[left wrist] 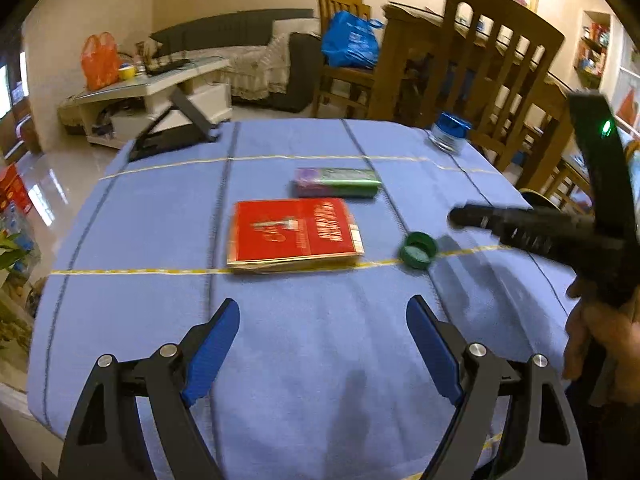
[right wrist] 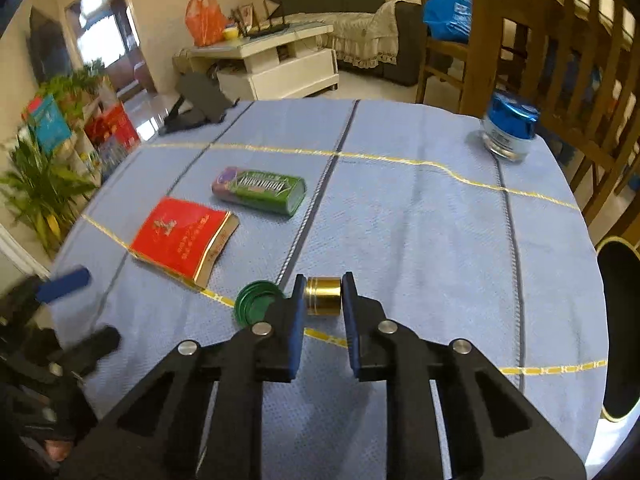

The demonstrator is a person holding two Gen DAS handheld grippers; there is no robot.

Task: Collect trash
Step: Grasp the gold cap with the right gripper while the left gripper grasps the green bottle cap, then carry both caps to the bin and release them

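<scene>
My right gripper (right wrist: 323,286) is shut on a small gold cap (right wrist: 322,297) that rests on the blue tablecloth (right wrist: 420,240); both pads touch its sides. A green bottle cap (right wrist: 256,303) lies just left of it. Farther left are a red cigarette pack (right wrist: 182,238) and a green gum box (right wrist: 260,190). My left gripper (left wrist: 324,320) stands open above bare cloth, with nothing between its fingers. Ahead of it lie the red pack (left wrist: 294,234), the gum box (left wrist: 338,182) and the green cap (left wrist: 418,250). In the left wrist view the gold cap is hidden behind the right gripper (left wrist: 464,216).
A blue-lidded glass jar (right wrist: 508,128) stands at the far right of the table. A black bin (right wrist: 620,328) with a gold rim sits beside the table's right edge. A black folding stand (left wrist: 172,128) is at the far left corner. Wooden chairs (left wrist: 500,64) crowd the right.
</scene>
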